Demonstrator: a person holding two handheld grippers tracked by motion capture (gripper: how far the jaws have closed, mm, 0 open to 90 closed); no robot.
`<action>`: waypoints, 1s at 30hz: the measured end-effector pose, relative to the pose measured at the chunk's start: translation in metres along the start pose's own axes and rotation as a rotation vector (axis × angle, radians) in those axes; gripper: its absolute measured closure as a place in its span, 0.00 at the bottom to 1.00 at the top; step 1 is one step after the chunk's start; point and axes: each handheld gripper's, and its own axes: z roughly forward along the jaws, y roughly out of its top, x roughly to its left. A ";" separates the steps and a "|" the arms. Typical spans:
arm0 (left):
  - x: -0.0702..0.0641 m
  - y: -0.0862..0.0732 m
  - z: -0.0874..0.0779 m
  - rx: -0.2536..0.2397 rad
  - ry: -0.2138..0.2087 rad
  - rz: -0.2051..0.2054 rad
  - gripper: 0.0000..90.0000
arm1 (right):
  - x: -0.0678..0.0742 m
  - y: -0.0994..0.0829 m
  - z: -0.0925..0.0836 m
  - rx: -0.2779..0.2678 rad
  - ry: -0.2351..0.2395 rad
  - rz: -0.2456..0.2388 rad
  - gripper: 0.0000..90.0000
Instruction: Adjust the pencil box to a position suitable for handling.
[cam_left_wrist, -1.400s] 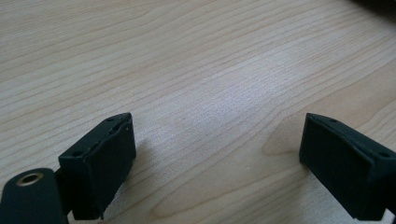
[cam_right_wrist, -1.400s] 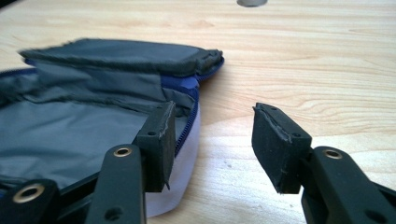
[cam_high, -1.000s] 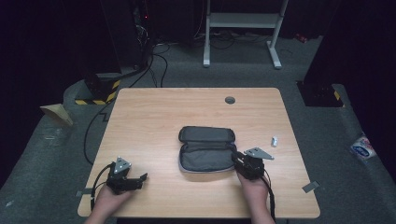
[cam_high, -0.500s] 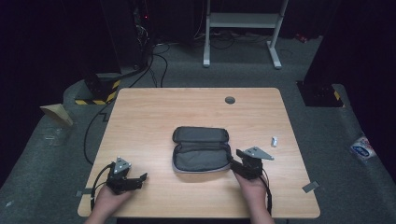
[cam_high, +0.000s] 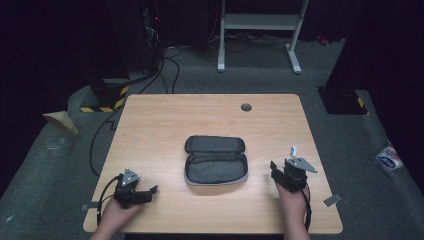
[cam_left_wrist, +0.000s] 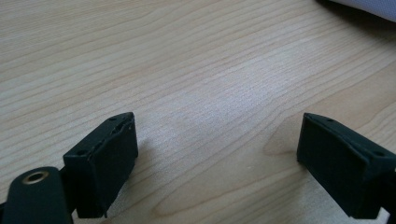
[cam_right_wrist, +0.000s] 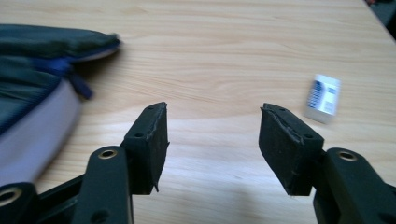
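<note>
**Right claw released from case and drawn clear; case lies open at mid-surface**

Changes noted: One second ago the right claw (cam_high: 274, 169) sat against the right end of the dark grey zippered fabric case (cam_high: 216, 161), jaws nearly together. Since then its jaws have been opening, and it has moved off to the right; it now stands apart from the case, part-open, with nothing but bare wood between the pads. The case has shifted leftward across the light wooden surface (cam_high: 165, 125) and now lies near its middle, lid folded back, grey lining upward. The left claw (cam_high: 150, 190) has kept its position near the front left corner, jaws spread wide over bare wood, holding nothing.

Limits of observation: In the right gripper view the case (cam_right_wrist: 32, 88) is cut off by the left edge and blurred; a blue zip tape shows along its rim, detail indistinct. The small white label-printed block (cam_right_wrist: 323, 98) lies well right of the jaws, its print unreadable. In the left gripper view a pale edge at the top right corner is too cropped to identify. The case interior is too dim to judge for contents. A dark round grommet (cam_high: 246, 107) sits near the far edge.
</note>
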 end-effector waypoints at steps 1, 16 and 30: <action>0.000 0.000 0.000 0.000 -0.001 0.000 0.14 | -0.004 -0.001 0.000 0.006 -0.013 -0.001 0.45; 0.001 0.001 0.001 0.002 -0.014 0.017 0.14 | -0.033 0.000 -0.003 0.053 -0.102 0.030 0.47; 0.000 0.003 0.004 0.007 -0.021 0.022 0.12 | -0.051 0.014 0.024 0.089 -0.125 0.057 0.58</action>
